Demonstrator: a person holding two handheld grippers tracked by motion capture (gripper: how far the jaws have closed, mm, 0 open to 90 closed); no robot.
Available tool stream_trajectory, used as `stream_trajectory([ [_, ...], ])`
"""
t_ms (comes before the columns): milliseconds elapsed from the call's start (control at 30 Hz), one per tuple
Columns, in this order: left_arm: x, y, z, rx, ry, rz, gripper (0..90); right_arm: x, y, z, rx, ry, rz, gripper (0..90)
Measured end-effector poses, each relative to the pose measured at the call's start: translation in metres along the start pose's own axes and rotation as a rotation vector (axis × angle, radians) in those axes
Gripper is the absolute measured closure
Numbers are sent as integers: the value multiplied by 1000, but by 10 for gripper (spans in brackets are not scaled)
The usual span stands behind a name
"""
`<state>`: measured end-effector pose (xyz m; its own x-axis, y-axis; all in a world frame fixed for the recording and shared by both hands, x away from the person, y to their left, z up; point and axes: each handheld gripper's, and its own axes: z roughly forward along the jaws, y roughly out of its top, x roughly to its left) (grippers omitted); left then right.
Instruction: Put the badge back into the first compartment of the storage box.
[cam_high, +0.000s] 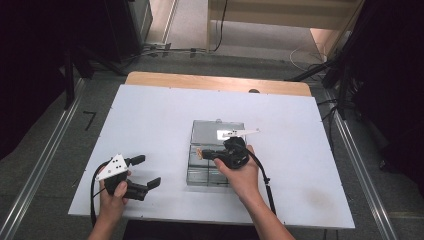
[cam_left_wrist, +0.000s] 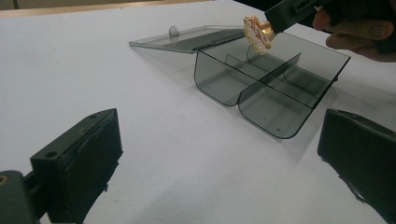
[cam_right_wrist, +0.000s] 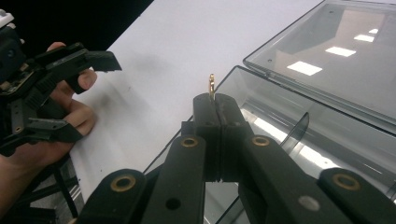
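- Right gripper (cam_high: 204, 154): jaws pressed together on a small gold and pink trinket (cam_left_wrist: 256, 31), held above the box (cam_left_wrist: 273, 84).
- Box: clear, smoke-tinted, dividers forming several compartments, lid (cam_high: 217, 131) swung fully back and lying flat on the table (cam_high: 150, 120).
- Trinket position: over the box's near-left part, not yet inside any compartment; which compartment lies directly below cannot be told.
- Left gripper (cam_high: 147, 172): jaws spread wide, holding nothing, resting well to the left of the box.
- Recommended: lower the trinket straight down, clear of the divider edges, and release only once it is low inside a compartment.
- Recommended: if the box slides, steady it with the left gripper.
- Limits: the trinket's form is blurred; in the right gripper view just its gold edge (cam_right_wrist: 211, 85) rises above the jaws.
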<state>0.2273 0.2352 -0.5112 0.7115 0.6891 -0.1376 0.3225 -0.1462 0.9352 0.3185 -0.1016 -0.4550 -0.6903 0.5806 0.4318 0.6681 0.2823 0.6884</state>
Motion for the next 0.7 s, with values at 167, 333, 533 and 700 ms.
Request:
stream_trajectory([
  [167, 0, 0, 0, 1, 0, 1, 0, -4, 1, 4, 6, -7, 9, 874],
  [333, 0, 0, 0, 0, 0, 1, 0, -7, 0, 9, 20, -11, 11, 874],
  [533, 0, 0, 0, 0, -1, 0, 0, -11, 1, 14, 32, -20, 23, 874],
  [700, 0, 0, 0, 0, 0, -1, 0, -13, 0, 18, 50, -32, 34, 874],
])
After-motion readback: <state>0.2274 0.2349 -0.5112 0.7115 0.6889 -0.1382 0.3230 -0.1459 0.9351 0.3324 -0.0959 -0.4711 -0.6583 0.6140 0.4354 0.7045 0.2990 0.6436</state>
